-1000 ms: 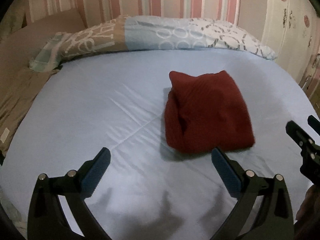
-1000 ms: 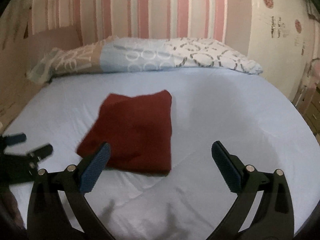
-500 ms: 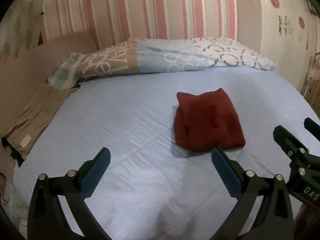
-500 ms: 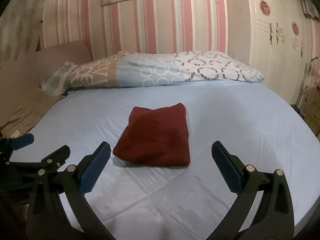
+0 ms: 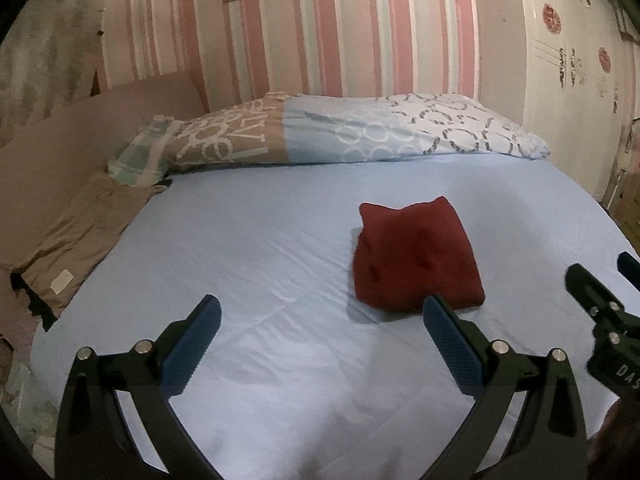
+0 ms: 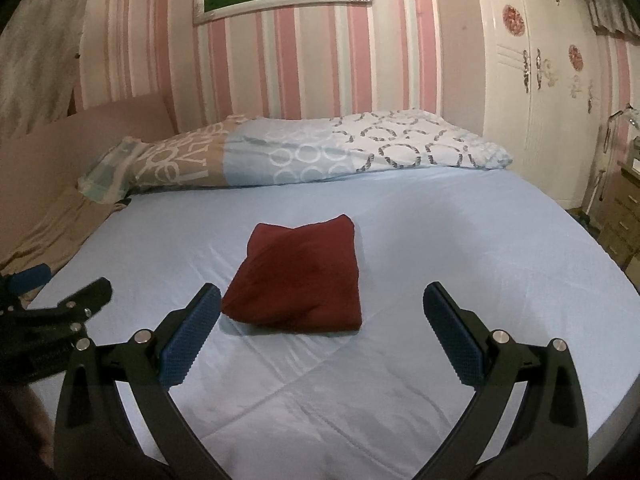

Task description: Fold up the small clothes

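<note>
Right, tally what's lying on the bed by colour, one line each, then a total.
Dark red: 1, the folded garment
Patterned blue, tan and white: 1, the duvet
Tan: 1, the cloth at the bed's left edge
Total: 3

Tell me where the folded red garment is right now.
The folded red garment lies on the light blue bedsheet, about mid-bed, short of the patterned pillow. It sits ahead of both open grippers, untouched: centre-left in the right wrist view, right of centre in the left.
</note>
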The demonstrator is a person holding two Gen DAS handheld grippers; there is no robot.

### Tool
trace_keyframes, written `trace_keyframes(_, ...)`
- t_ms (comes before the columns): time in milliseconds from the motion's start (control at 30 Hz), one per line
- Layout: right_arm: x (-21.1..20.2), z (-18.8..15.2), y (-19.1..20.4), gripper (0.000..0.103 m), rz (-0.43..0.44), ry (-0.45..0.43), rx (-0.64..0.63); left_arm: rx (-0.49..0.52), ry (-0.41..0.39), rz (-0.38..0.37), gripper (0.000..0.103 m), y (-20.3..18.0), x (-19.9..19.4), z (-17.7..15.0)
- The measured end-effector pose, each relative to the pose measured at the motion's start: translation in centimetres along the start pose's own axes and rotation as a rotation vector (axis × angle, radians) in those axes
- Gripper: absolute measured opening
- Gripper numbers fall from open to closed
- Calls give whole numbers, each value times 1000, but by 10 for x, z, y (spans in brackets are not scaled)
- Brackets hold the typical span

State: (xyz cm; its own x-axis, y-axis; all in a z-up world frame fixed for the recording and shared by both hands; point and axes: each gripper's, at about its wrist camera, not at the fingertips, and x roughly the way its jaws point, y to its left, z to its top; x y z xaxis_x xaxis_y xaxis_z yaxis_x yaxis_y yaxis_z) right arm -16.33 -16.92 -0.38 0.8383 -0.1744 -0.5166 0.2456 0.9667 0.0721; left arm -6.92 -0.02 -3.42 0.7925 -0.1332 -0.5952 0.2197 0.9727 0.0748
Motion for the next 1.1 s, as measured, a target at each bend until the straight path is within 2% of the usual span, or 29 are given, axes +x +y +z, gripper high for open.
trace_keyframes(100,-5,1,0,100,-6,-10,-4,-2,1,15,101,5,0,1)
trace_keyframes(200,-12,5,0,100,-8,-29,-11,-9,8,-6,101,12,-1,4)
trace_keyframes(367,-18,9,1,100,-2,-51,-15,-17,-6,60,101,14,-7,10)
trace_keyframes(600,-19,9,6,100,-8,-54,-29,-41,-17,33,101,15,-9,6)
trace_keyframes(1100,-19,8,7,100,-17,-43,-30,-17,-20,50,101,8,-6,2)
